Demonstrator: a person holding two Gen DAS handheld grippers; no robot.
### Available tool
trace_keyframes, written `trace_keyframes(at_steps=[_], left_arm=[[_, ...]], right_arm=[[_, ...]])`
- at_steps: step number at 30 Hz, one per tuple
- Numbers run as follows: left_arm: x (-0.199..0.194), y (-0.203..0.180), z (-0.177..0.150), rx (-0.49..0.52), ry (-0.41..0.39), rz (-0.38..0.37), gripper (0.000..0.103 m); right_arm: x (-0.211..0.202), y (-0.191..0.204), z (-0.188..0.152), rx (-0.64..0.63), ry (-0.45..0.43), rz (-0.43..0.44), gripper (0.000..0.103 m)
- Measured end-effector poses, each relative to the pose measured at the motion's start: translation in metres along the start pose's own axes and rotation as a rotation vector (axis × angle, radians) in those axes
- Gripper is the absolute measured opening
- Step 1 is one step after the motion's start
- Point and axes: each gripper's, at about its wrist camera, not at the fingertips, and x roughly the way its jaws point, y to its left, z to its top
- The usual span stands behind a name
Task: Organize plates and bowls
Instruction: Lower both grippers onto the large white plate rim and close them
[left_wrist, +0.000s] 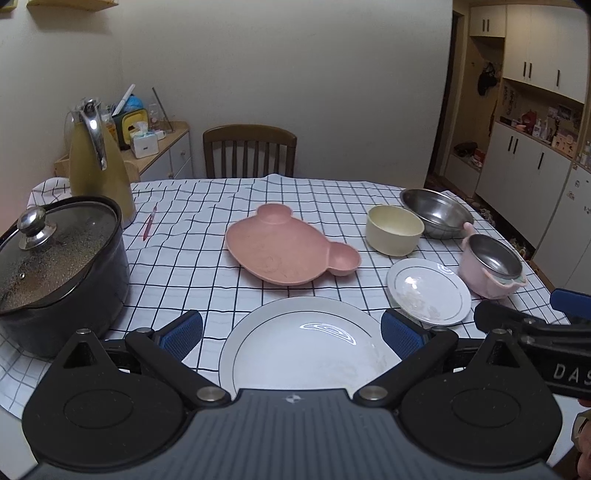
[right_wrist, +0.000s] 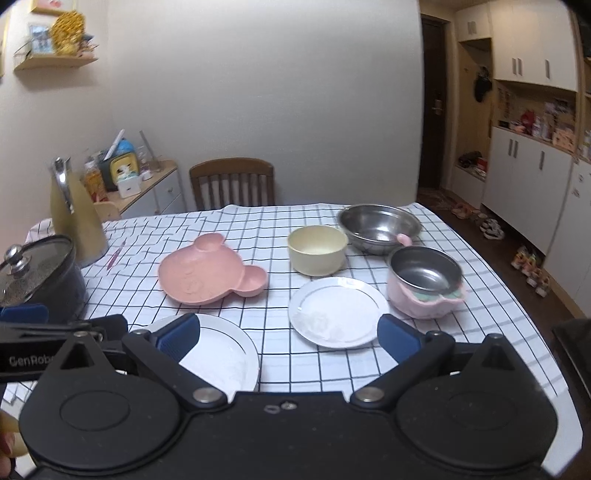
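Observation:
My left gripper (left_wrist: 291, 334) is open above the near side of a large white plate (left_wrist: 303, 347), which also shows in the right wrist view (right_wrist: 225, 354). My right gripper (right_wrist: 288, 334) is open and empty, just in front of a small white plate (right_wrist: 338, 312) that also shows in the left wrist view (left_wrist: 428, 290). A pink bear-shaped plate (right_wrist: 207, 275) lies mid-table. A cream bowl (right_wrist: 317, 249), a large steel bowl (right_wrist: 378, 227) and a pink bowl with a steel liner (right_wrist: 426, 282) stand at the right.
A black pot with a glass lid (left_wrist: 55, 266) stands at the left, with a yellow thermos jug (left_wrist: 98, 166) behind it and a red pen (left_wrist: 149, 223) beside it. A wooden chair (left_wrist: 249, 151) stands at the far edge of the checked tablecloth (left_wrist: 192, 258).

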Motion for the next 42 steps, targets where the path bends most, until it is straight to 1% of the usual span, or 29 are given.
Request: trace_keyframes(at_steps=[6,10,16,19,23,29,33,35,37,38,40,42], left_arm=[[0.014,0.011,0.004,-0.012,0.005,0.031,0.103],[0.024,0.017,0.006,-0.022,0.017,0.034,0.103],[0.043,0.025,0.004,-0.035,0.063,0.033,0.103],[0.052,0.031,0.002,-0.054,0.083,0.04,0.103],[0.06,0.034,0.001,-0.057,0.088,0.05,0.103],[0.075,0.04,-0.004,-0.063,0.113,0.034,0.103],[0.089,0.042,-0.009,-0.061,0.146,0.043,0.103],[0.095,0.045,-0.012,-0.072,0.161,0.031,0.103],[0.1,0.048,-0.015,-0.083,0.175,0.019,0.1],[0.103,0.049,-0.017,-0.081,0.186,0.018,0.097],[0.109,0.05,-0.02,-0.085,0.207,0.021,0.093],[0.115,0.053,-0.022,-0.091,0.226,0.025,0.079]], right_arm=[[0.018,0.008,0.001,-0.015,0.037,0.034,0.103],[0.032,0.013,-0.002,-0.029,0.079,0.043,0.103],[0.058,0.015,-0.009,-0.051,0.139,0.037,0.101],[0.071,0.015,-0.012,-0.064,0.173,0.032,0.098],[0.077,0.015,-0.011,-0.061,0.179,0.037,0.098],[0.087,0.02,-0.013,-0.091,0.19,0.042,0.097],[0.101,0.02,-0.017,-0.105,0.219,0.042,0.093],[0.107,0.02,-0.021,-0.116,0.233,0.044,0.09],[0.114,0.021,-0.024,-0.125,0.255,0.052,0.086],[0.117,0.021,-0.026,-0.125,0.266,0.052,0.085],[0.122,0.02,-0.029,-0.114,0.285,0.052,0.082],[0.127,0.019,-0.032,-0.103,0.305,0.055,0.079]])
